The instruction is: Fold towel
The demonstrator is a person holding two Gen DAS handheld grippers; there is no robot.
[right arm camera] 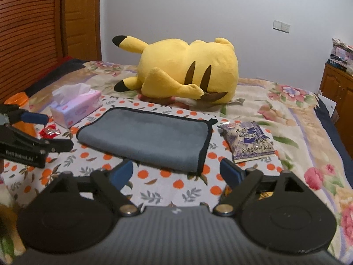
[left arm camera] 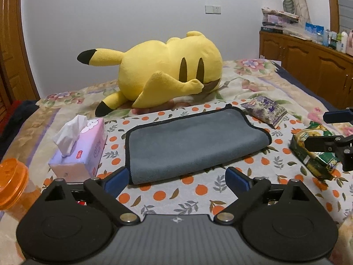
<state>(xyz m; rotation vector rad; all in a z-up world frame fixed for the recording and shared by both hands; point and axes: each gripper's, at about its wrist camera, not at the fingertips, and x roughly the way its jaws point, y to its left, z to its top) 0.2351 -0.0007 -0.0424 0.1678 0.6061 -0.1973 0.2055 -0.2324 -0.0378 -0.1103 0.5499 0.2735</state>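
In the middle of both frames the gray towel (left arm camera: 189,141) lies already doubled on the orange-dotted cloth (left arm camera: 198,198) on the bed. Your left gripper (left arm camera: 176,177) and right gripper (right arm camera: 174,172) hang wide open, empty. I'd judge another fold remains: take two corners next.

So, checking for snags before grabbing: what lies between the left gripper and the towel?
Nothing but bare orange-print cloth: in the left wrist view the open left gripper sits just short of the grey towel.
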